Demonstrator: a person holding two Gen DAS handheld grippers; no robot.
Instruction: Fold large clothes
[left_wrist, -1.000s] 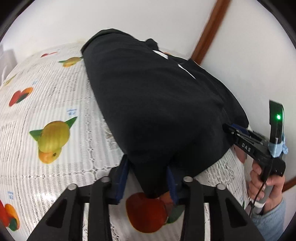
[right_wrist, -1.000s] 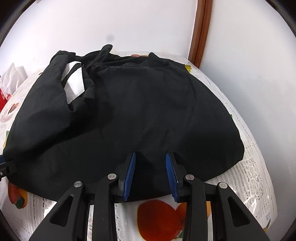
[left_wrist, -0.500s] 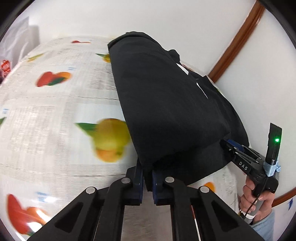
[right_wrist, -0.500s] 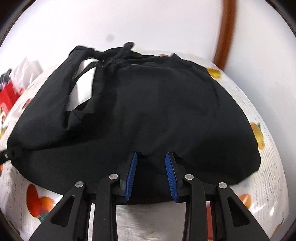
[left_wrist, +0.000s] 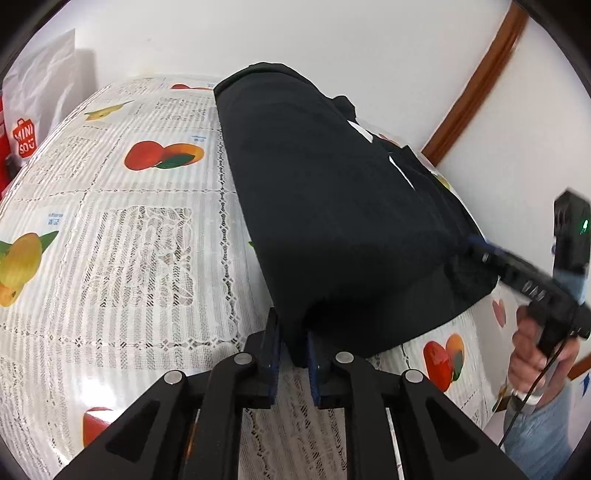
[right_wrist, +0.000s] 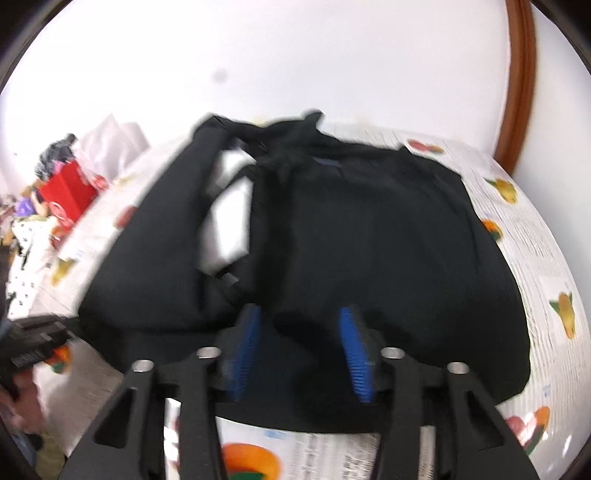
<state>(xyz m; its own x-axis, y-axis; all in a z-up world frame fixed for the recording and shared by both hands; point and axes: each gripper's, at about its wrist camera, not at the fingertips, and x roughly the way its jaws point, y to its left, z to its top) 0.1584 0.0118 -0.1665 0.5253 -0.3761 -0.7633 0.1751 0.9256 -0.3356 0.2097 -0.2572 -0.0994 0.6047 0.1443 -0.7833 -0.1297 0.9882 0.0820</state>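
Observation:
A black garment (left_wrist: 332, 203) lies folded on the fruit-print tablecloth (left_wrist: 129, 240), its far end against the wall. My left gripper (left_wrist: 293, 332) pinches the garment's near left corner; its jaws are opening a little, and cloth still fills the gap between the pads. In the right wrist view the same black garment (right_wrist: 388, 240) spreads ahead of my right gripper (right_wrist: 301, 332). Its jaws are opening, and the blue pads stand wide apart over the near hem without pressing it. From the left wrist view, the right gripper (left_wrist: 480, 251) shows at the garment's right edge, held by a hand (left_wrist: 532, 343).
A white shopping bag (left_wrist: 33, 107) stands at the table's far left. A red bag (right_wrist: 66, 192) and loose clutter sit beyond the left side. White walls with a brown wooden trim (left_wrist: 476, 85) close in the back and right. Bare tablecloth (right_wrist: 535, 240) shows right of the garment.
The left jaws closed on the garment's corner and carried it rightward, then parted slightly. The right jaws spread wide apart and that gripper lifted and swung, blurring its view.

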